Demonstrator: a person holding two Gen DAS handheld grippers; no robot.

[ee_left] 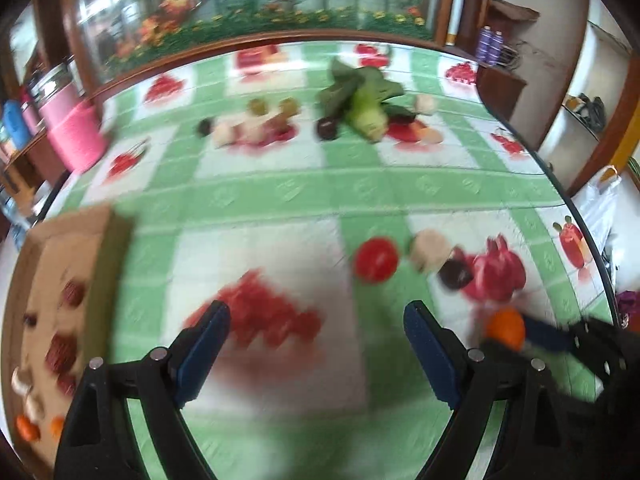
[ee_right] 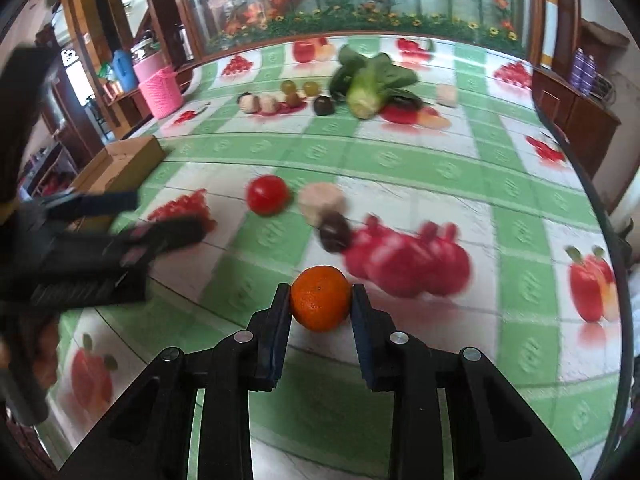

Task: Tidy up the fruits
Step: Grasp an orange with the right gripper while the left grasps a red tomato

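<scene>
An orange (ee_right: 320, 299) sits low over the fruit-print tablecloth, and my right gripper (ee_right: 320, 293) is shut on it with a pad pressed to each side. The left wrist view shows the same orange (ee_left: 505, 327) at the lower right. My left gripper (ee_left: 316, 316) is open with nothing between its fingers, over the cloth beside a cardboard box (ee_left: 108, 264) that holds several fruits. Ahead lie a red tomato (ee_left: 376, 260) (ee_right: 267, 195), a pale round fruit (ee_left: 430, 249) (ee_right: 322, 202) and a dark one (ee_left: 454, 273) (ee_right: 335, 232).
A leafy green vegetable (ee_right: 372, 84) lies at the far side with several small fruits (ee_right: 276, 98) to its left. A pink basket (ee_right: 162, 92) stands off the table's far left. The round table's edge (ee_right: 600, 216) curves down the right.
</scene>
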